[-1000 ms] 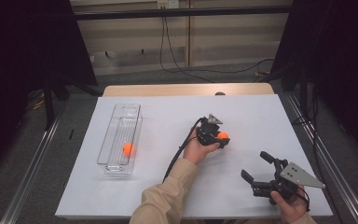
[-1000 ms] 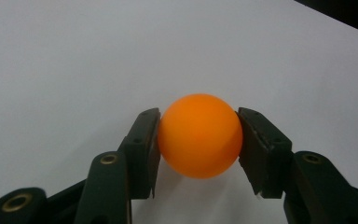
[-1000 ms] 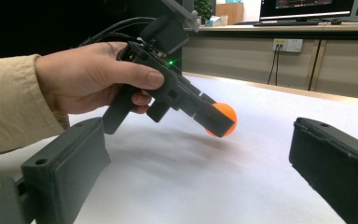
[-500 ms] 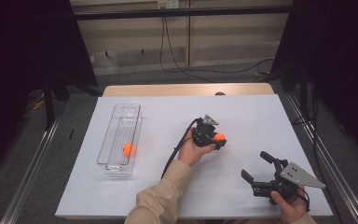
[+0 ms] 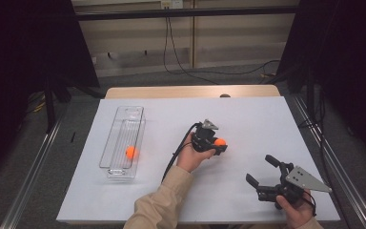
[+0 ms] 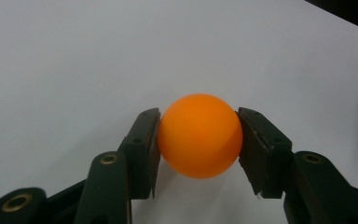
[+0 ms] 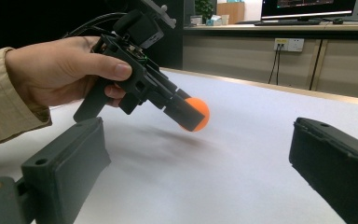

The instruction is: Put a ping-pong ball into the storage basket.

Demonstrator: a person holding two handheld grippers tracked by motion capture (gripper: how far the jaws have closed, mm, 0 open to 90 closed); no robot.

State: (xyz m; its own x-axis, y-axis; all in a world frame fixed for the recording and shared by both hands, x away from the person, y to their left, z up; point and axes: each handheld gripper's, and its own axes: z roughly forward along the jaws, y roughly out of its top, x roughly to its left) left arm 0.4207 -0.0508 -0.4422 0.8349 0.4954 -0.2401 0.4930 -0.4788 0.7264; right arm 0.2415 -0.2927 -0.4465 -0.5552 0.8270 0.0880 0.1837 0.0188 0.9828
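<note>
While the left gripper (image 5: 218, 144) pinches an orange ball (image 6: 199, 135) above the desk (image 5: 248, 119), carry step; next: clear tray (image 5: 122, 143), beside second ball (image 5: 130, 152). Right gripper (image 5: 262, 174) fingers spread, idle.

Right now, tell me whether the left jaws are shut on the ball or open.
Shut on it. In the left gripper view both jaws of the left gripper press the sides of the orange ball, which the right gripper view shows lifted off the table.

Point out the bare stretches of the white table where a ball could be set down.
Free: the far strip of the white table beyond the left tongs, and the near-left corner below the clear plastic tray. Crowded: the near right, between the left tongs' round orange ball and the right tongs.
</note>
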